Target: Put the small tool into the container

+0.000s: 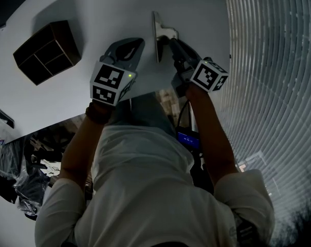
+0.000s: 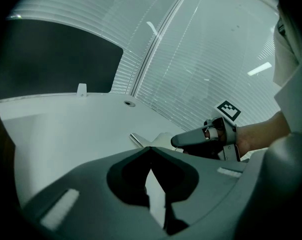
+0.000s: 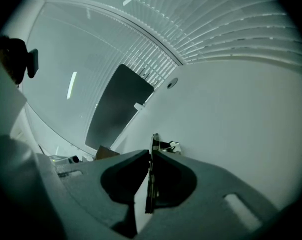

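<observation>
Right hand-held gripper (image 3: 151, 153): jaws pinched on the small tool (image 1: 156, 24), which shows edge-on as a thin dark strip running up between them.
Small tool: lifted or resting, cannot tell; its flat blade sticks out past the right jaw tips, and a pale fitting sits beside the blade just ahead of the tips.
Left hand-held gripper (image 2: 151, 150): jaw tips brought together, with nothing between them.
Spacing of the two: the left hand-held gripper is just beside the right one on its left, and the tool blade lies between their tips in the head view.
Container (image 1: 68, 37): dark box divided into compartments, on the surface (image 1: 93, 14) well apart from both hand-held grippers, ahead and to the left of the left one.
Contents of container: compartments look dark; no tool seen inside.
Surface: white and plain around the jaws.
Slatted blind (image 1: 268, 60): on the right-hand side of the right hand-held gripper, beyond the edge of the surface.
</observation>
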The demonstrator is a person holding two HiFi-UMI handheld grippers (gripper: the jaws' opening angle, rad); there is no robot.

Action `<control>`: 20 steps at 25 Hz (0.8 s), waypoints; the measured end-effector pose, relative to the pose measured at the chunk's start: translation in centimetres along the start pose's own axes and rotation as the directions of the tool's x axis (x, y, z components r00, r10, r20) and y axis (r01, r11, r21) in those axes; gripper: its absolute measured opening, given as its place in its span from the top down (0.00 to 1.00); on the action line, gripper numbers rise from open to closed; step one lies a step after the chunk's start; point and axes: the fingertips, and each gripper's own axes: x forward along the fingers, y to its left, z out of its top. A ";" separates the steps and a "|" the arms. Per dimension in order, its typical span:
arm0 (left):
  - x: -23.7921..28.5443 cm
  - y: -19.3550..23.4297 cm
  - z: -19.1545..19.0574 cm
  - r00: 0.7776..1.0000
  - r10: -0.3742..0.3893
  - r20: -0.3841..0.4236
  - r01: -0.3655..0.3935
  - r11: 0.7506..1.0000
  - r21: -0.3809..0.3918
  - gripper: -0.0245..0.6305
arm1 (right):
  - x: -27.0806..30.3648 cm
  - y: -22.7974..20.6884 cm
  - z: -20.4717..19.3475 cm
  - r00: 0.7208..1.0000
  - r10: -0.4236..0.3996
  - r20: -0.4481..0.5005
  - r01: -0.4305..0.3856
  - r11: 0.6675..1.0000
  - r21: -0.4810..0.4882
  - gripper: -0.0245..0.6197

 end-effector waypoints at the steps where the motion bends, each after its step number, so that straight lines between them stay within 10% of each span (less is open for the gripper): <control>1: 0.0 0.0 0.0 1.000 0.002 0.000 -0.002 1.000 -0.002 0.96 | 0.0 0.1 0.1 1.000 -0.001 0.000 0.001 1.000 -0.002 0.92; 20: -2.5 1.1 1.6 0.997 0.062 0.048 -0.062 0.998 0.001 0.96 | -0.6 4.3 1.6 0.995 0.095 -0.009 -0.095 0.995 -0.009 0.92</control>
